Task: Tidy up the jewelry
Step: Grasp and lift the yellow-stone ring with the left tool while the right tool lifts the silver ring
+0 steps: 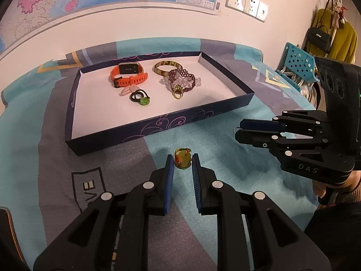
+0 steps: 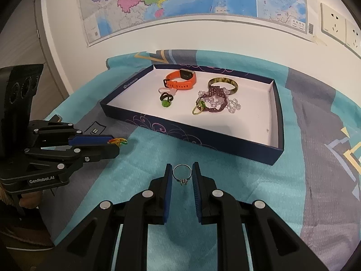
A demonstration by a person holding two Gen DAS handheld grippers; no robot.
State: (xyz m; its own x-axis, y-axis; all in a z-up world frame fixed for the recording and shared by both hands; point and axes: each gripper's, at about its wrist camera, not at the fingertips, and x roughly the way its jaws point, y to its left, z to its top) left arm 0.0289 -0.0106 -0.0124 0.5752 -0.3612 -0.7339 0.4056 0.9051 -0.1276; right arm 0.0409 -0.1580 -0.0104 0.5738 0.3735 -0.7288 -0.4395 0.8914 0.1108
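right hand-held gripper (image 1: 239, 127): "DAS" | left hand-held gripper (image 2: 117, 145): "GenRobot.AI" | cloth (image 1: 90, 186): "VE"

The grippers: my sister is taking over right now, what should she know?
Left gripper: closed on a small amber ring with coloured trim, held above the blue cloth, in front of the tray.
Right gripper: closed on a thin silver ring, also in front of the tray.
Tray: already holds the orange watch, the mottled bangle, the purple bead bracelet tangled with clear beads, and the green-stone ring.
Done: those pieces are in.
Left: carry both held rings into the tray and release them, probably near the other rings.
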